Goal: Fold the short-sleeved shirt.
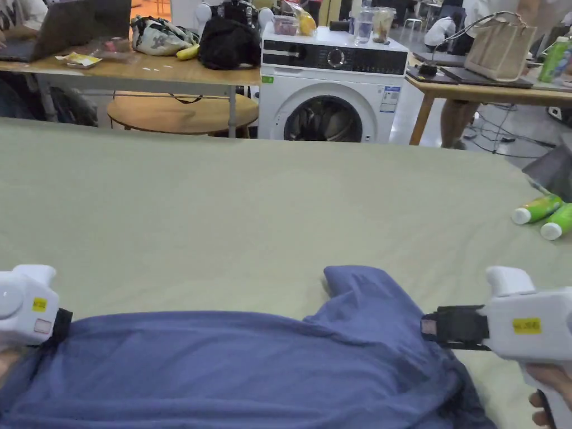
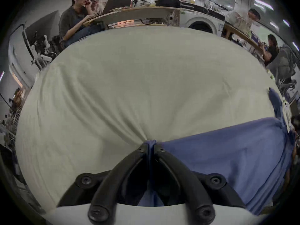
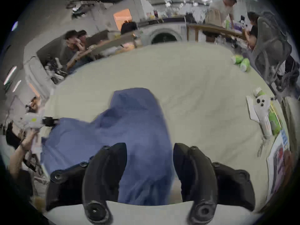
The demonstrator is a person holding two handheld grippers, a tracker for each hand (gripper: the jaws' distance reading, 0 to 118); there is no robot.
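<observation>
Shirt [image 1: 234, 368], blue, lies at the near edge of the cloth-covered table [image 1: 251, 206], one sleeve pointing away. Left gripper [image 2: 151, 147] is clamped on its left edge; right gripper [image 3: 150, 153] is spread wide over the right side. Wide bare cloth beyond. Green bottles [image 1: 544, 215] sit at the right edge. Yellow gripper stickers unreadable.

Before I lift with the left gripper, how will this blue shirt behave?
Probably floppy: the blue shirt bunches where the left gripper pinches it. Likely light, as thin cloth. It may drag the table cover, which puckers toward the jaws.
</observation>
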